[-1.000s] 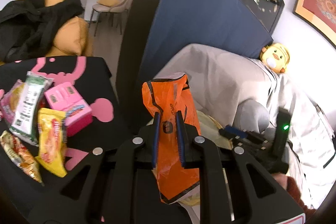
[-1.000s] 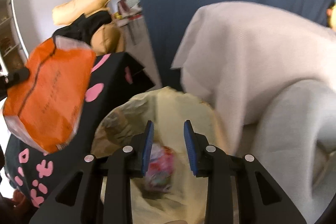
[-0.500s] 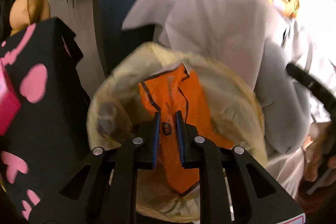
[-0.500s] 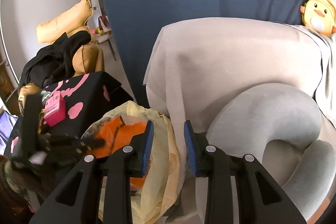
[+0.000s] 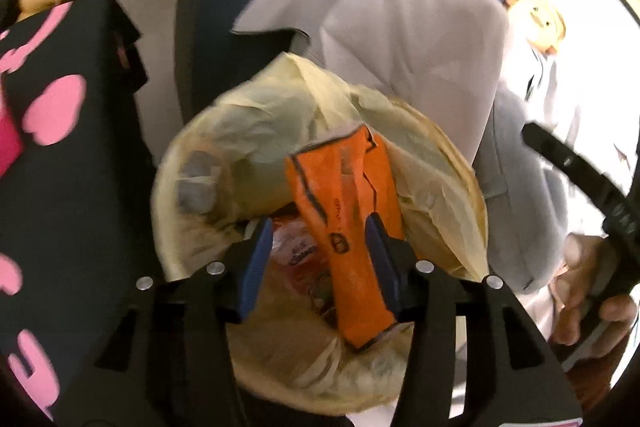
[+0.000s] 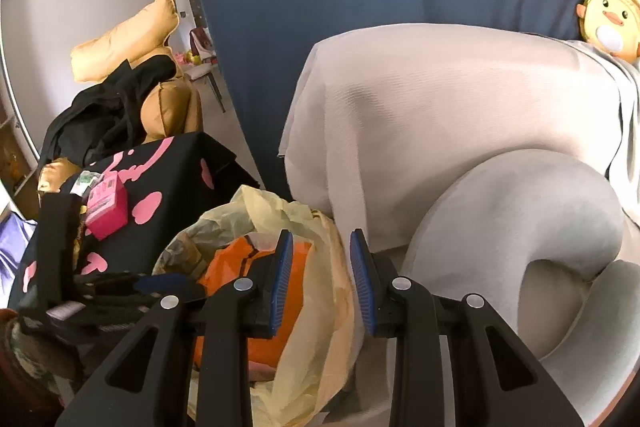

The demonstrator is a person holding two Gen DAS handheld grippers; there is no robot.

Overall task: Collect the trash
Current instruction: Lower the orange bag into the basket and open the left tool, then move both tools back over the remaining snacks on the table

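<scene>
Beside a black cloth [image 5: 72, 187] with pink hearts sat the yellow trash bag [image 5: 256, 115]. Over its mouth the left gripper [image 5: 320, 259] was opening around the orange wrapper [image 5: 352, 227]; best spread fully before withdrawing. Further right, the right gripper [image 6: 320, 275] hung narrowly parted, empty.

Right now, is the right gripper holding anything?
No. In the right wrist view the right gripper has bare pads with an open gap, hanging over the rim of the yellow trash bag without pinching it.
</scene>
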